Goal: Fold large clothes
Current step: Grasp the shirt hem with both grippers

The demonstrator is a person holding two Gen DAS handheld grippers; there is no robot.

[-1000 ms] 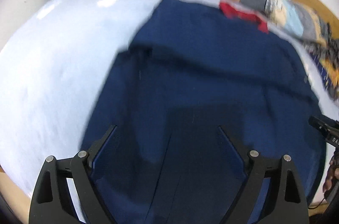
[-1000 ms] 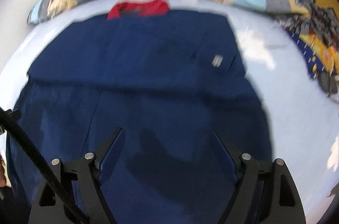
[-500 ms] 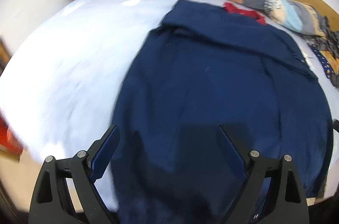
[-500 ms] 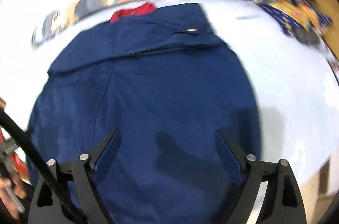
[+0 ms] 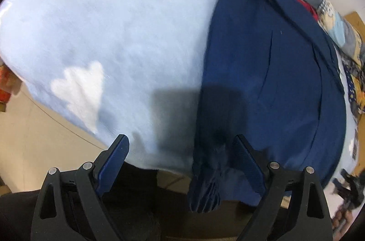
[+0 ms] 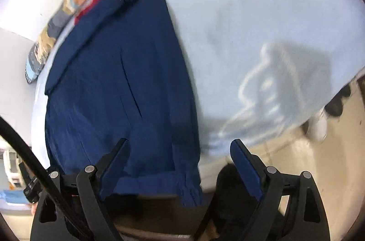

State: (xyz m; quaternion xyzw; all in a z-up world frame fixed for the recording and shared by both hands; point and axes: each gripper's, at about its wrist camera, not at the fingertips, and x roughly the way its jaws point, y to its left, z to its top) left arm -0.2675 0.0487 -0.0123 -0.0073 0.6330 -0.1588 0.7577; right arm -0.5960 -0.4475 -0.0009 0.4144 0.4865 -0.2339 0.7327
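Both claws stand wide open and hold nothing: the left claw (image 5: pixel 180 156) hangs over the near left hem corner of the large navy-blue woven jacket (image 5: pixel 269 72), and the right claw (image 6: pixel 179 158) hangs over the near right hem corner of the same jacket (image 6: pixel 118 85). In each view one blue pad sits over cloth and the other over bedding or floor, so the garment's side edge runs between the jaws.

The jacket lies flat on the pale-blue fleecy bed cover (image 5: pixel 114 24), collar end far, hem draped slightly over the near bed edge.

Procedure, as judged from this layout:
1. Lower each claw so the pads straddle the hem corner, not the bed cover beneath.
2. Close on all jacket layers together; a single layer will let the fold skew.
3. Lift both corners evenly and carry them towards the red-lined collar (image 5: pixel 303 2).

Materials: the jacket cloth is smooth and matte, with straight stitched seams and a gathered ribbed cuff (image 5: pixel 205 190) at the hem. The bed cover is soft, printed with a white heart shape (image 5: pixel 79 88). A patchwork-patterned rolled quilt (image 6: pixel 57 22) borders the far side.
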